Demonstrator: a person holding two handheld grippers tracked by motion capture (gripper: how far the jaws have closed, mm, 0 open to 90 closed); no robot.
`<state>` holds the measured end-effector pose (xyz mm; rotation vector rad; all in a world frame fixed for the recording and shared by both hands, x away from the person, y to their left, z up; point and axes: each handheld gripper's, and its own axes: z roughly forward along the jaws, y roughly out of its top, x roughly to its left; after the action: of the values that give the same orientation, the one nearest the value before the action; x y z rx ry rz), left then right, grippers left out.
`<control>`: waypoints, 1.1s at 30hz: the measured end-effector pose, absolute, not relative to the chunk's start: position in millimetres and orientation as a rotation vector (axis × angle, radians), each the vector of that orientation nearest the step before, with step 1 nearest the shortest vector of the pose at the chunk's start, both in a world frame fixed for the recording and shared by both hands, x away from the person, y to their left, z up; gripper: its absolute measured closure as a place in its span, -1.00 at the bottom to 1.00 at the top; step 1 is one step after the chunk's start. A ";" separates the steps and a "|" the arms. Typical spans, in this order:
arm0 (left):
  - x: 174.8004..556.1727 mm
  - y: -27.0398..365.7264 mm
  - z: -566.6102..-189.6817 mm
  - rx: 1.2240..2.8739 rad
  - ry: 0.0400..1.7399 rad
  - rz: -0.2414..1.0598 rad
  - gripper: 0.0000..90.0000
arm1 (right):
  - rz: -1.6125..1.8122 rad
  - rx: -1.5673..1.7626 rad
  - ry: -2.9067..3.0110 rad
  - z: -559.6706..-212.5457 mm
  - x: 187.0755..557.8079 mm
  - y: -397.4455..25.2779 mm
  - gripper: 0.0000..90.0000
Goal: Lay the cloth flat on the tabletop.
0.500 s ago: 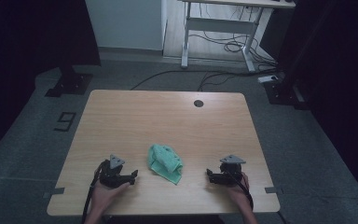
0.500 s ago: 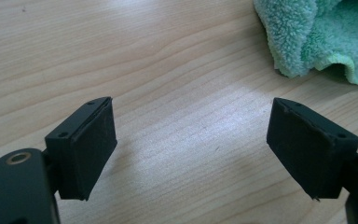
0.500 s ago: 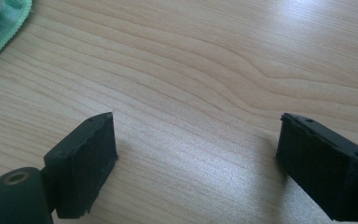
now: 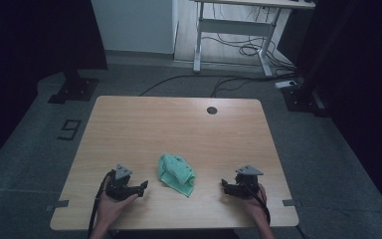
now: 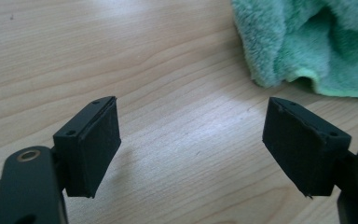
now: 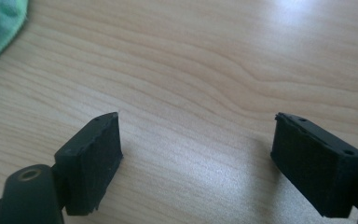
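A crumpled green cloth (image 4: 176, 173) lies near the front middle of the wooden table (image 4: 179, 124). My left gripper (image 4: 140, 188) rests low on the table just left of the cloth, held in a hand, its jaws wide apart and empty. In the left gripper view the cloth (image 5: 317, 42) fills the upper right, a little beyond the open gripper (image 5: 191, 144). My right gripper (image 4: 225, 186) sits to the cloth's right, pointing toward it. It is open (image 6: 196, 158) over bare wood, and a corner of the cloth (image 6: 2, 28) shows at the upper left.
A small dark round hole (image 4: 212, 110) sits near the table's far edge. Beyond the table stand a white desk frame (image 4: 234, 35) with cables on the floor and dark stand bases (image 4: 72, 89) at both sides. The far half of the table is bare wood.
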<state>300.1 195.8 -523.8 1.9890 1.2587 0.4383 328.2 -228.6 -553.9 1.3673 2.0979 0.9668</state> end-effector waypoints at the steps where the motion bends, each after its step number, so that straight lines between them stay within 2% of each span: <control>1: 299.5 196.0 -522.3 1.983 1.255 0.435 -0.57 | 0.980 1.365 2.094 -553.5 327.6 -228.3 -0.61; 24: 297.4 176.9 -520.9 2.019 1.193 0.435 -0.35 | 1.146 1.271 2.129 -538.4 319.7 -208.2 -0.44; 33: 301.9 173.2 -516.8 2.003 1.183 0.435 -0.31 | 1.203 1.200 2.159 -529.0 317.5 -188.4 -0.42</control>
<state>301.9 173.2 -516.8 2.0031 1.1833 0.4349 317.5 -188.4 -529.0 1.2003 2.1594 1.2026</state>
